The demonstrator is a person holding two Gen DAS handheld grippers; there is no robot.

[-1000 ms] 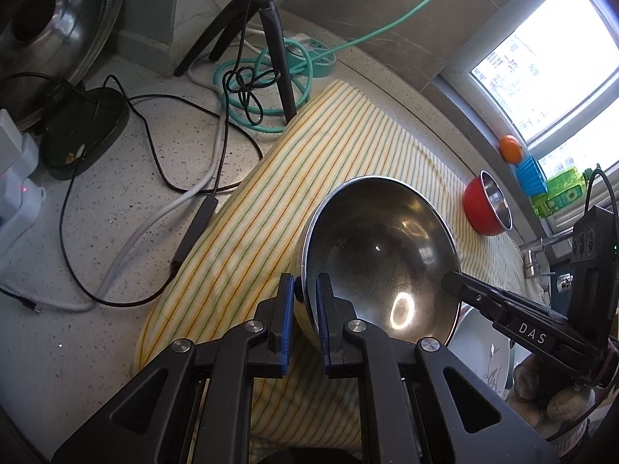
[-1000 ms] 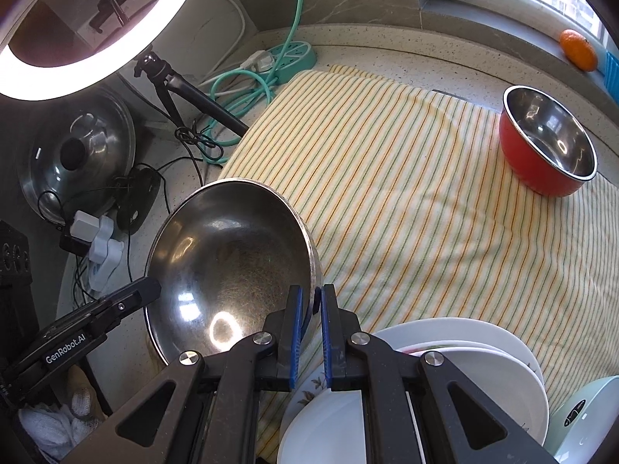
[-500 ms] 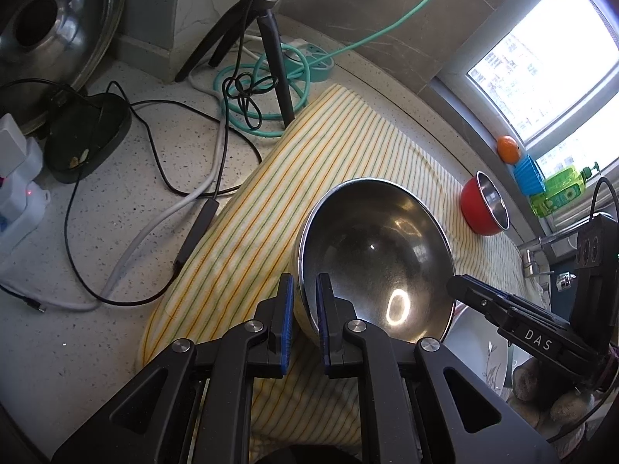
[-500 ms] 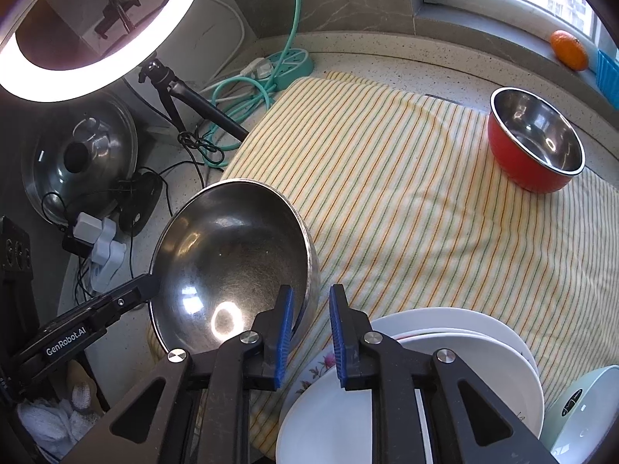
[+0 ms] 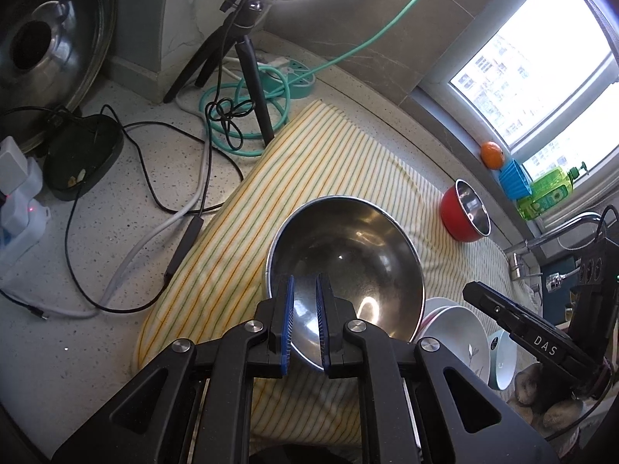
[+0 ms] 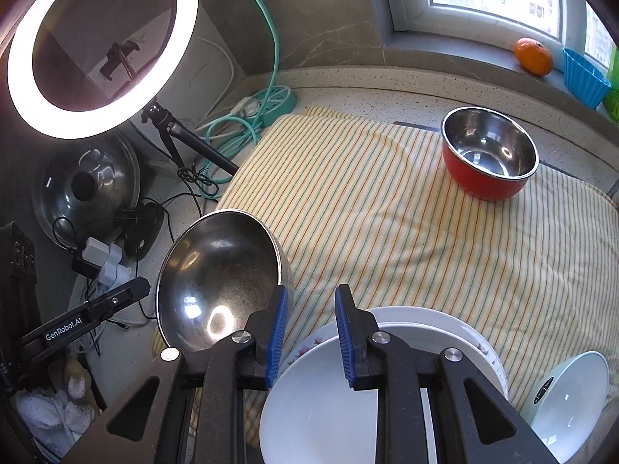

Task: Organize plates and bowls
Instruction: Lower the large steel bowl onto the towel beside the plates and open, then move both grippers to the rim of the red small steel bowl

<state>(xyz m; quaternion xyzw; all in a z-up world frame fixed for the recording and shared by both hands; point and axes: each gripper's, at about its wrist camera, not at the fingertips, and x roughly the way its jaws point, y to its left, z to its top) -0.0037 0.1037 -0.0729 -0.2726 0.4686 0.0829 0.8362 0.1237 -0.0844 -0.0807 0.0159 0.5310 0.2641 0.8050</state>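
cloth [image 6: 406, 232]: striped, soft, spread over the surface [image 5: 116, 201]; it carries all the dishes and should cushion a set-down.
steel bowl [image 5: 344, 266]: the big one, at the near left of the cloth, tilted up on its near rim. Thin stiff metal, probably light for its size, and slick; a rim pinch is the only hold, and one held point lets it swing.
plates [image 6: 445, 324]: white stack at the near right, just beside the steel bowl. Likely ceramic, heavier, chippable; take by the rim, lift straight.
red bowl [image 6: 489, 154]: upright at the far right of the cloth, well apart from the rest; small, steel-lined, easy by the rim.
pale bowl [image 6: 572, 390]: at the near right edge, past the plates.
left tool [image 5: 303, 321]: narrow, pinching the near rim of the steel bowl, one pad in, one out.
right tool [image 6: 311, 332]: jaws have just been opening; they now stand apart with nothing between, over the plates.
change: a second ago the right tool also clamped that rim at its right edge; now it has let go and drawn up and rightward, leaving the left alone to hold the bowl.
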